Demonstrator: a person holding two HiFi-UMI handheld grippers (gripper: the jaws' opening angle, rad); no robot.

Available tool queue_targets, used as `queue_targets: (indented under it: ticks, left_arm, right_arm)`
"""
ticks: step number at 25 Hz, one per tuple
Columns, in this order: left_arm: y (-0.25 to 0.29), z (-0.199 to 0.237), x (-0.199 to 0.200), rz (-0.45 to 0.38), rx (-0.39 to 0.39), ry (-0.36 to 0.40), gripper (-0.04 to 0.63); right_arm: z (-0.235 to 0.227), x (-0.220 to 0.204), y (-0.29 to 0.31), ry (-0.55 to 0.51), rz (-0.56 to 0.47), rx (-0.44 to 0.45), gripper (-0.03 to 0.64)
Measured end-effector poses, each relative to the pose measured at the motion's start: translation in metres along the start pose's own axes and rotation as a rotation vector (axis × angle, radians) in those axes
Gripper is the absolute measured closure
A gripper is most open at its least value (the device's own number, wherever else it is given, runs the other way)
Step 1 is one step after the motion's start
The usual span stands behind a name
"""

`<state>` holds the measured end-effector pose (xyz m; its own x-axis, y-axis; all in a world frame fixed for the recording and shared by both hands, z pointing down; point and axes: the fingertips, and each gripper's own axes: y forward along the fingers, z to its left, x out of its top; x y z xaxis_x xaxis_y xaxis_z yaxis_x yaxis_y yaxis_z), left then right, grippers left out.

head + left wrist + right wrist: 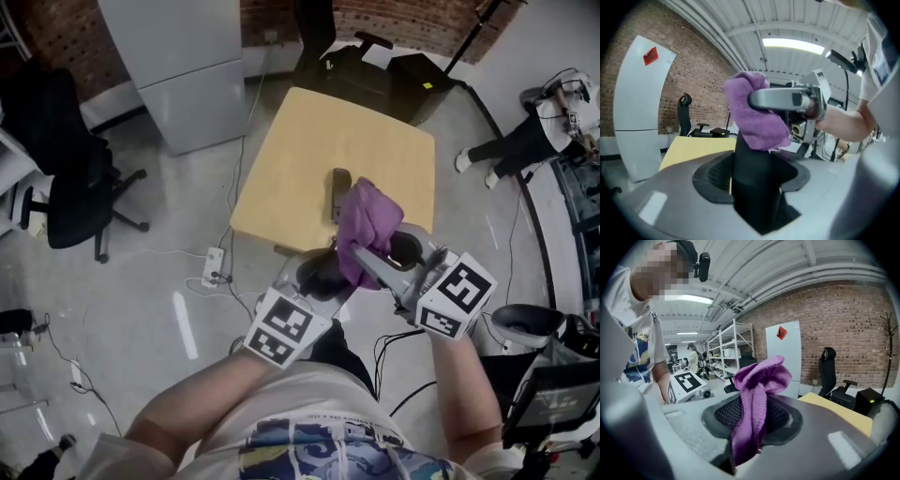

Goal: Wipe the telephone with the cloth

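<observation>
My left gripper (323, 274) is shut on a black telephone handset (338, 184), which it holds above the table. In the left gripper view the handset (754, 187) rises straight out of the jaws. A purple cloth (366, 220) is bunched over the handset's upper part, and only the far tip shows beyond it. My right gripper (375, 258) is shut on that cloth and comes in from the right. In the left gripper view its grey finger (787, 99) lies across the cloth (754, 117). The right gripper view has the cloth (754, 399) hanging between the pads.
A light wooden table (300, 159) stands in front on a grey floor. A black office chair (75, 187) is at the left, a white cabinet (187, 66) at the back left, and another black chair (356, 66) behind the table. A power strip (214, 266) and cables lie on the floor.
</observation>
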<state>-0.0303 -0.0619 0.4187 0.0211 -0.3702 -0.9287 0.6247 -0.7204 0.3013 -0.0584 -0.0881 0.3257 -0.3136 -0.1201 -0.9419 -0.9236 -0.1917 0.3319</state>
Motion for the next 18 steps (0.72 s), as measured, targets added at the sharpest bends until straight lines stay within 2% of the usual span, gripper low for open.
queue_targets:
  ticks: [6,9,14,18]
  left_arm:
    - [-0.018,-0.007,-0.013,-0.004,-0.022,0.0,0.342]
    - [-0.022,-0.007,-0.015,-0.004,-0.028,-0.009,0.342]
    - [-0.021,0.001,-0.012,-0.004,-0.021,-0.044,0.342]
    - [-0.02,0.005,-0.009,-0.016,-0.015,-0.069,0.342]
  right_arm:
    - [-0.019,0.007,-0.017,-0.026,-0.021,-0.112,0.509]
    - [-0.02,0.016,-0.026,-0.035,-0.038,-0.137,0.509]
    - [0.014,0.028,-0.025,-0.048,-0.067,-0.068,0.509]
    - [0.043,0.02,-0.013,-0.033,-0.062,0.008,0.509]
